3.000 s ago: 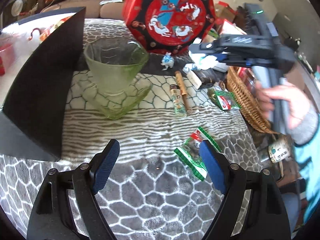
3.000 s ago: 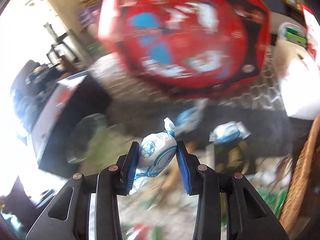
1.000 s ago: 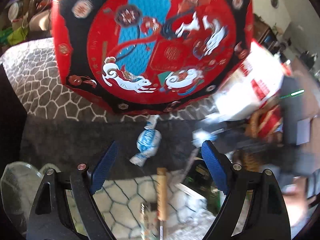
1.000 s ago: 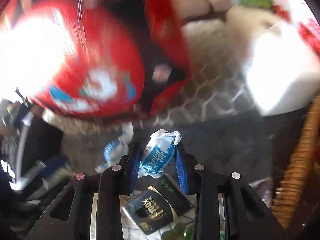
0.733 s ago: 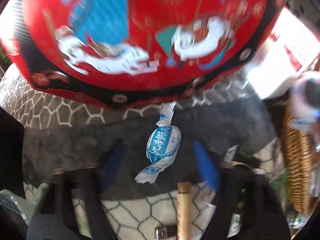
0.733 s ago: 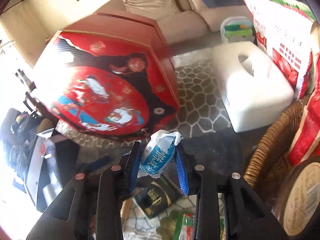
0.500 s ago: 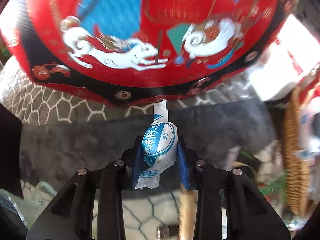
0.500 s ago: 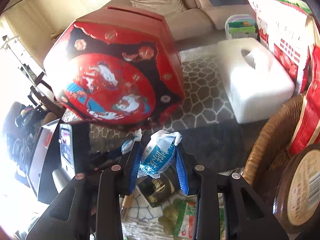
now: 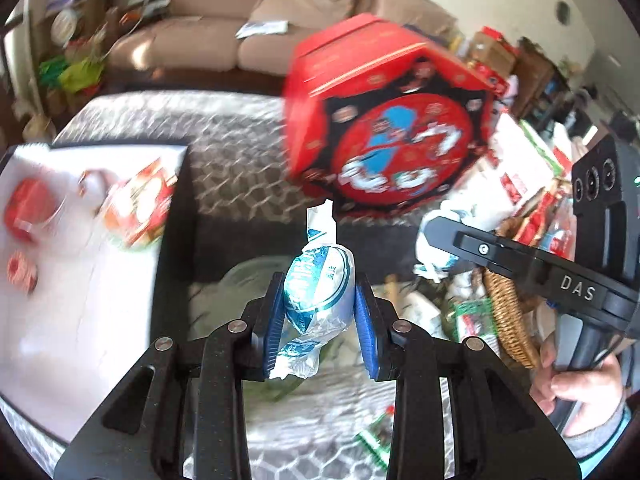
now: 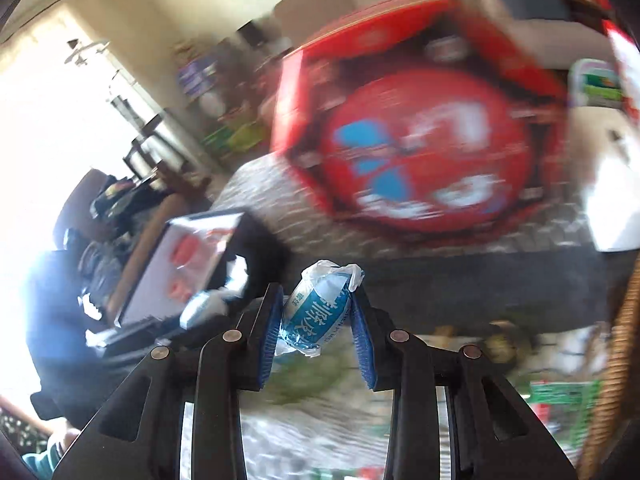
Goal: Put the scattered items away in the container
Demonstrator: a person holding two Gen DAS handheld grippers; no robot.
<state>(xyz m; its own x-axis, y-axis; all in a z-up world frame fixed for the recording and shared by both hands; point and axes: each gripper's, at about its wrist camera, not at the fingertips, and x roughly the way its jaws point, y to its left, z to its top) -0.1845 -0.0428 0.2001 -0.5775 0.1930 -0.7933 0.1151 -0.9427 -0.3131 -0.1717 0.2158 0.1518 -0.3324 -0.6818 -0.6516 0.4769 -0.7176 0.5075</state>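
Note:
My left gripper (image 9: 319, 324) is shut on a blue-and-white wrapped candy (image 9: 318, 294) and holds it in the air above the green glass bowl (image 9: 248, 276), which is mostly hidden behind it. My right gripper (image 10: 318, 336) is shut on a second blue-and-white candy (image 10: 316, 316); it also shows in the left wrist view (image 9: 436, 240) at the right, above the table. A green snack packet (image 9: 472, 312) and another green packet (image 9: 376, 438) lie on the patterned cloth. The right wrist view is blurred.
A red octagonal tin (image 9: 392, 144) stands on edge at the back. A wicker basket (image 9: 508, 320) sits at the right. A white-lined black box (image 9: 80, 264) with red items stands at the left. A white tissue box (image 10: 616, 200) sits far right.
My left gripper closed on the candy by the red tin and lifted it back toward the bowl. My right gripper, still holding its candy, swung left over the table.

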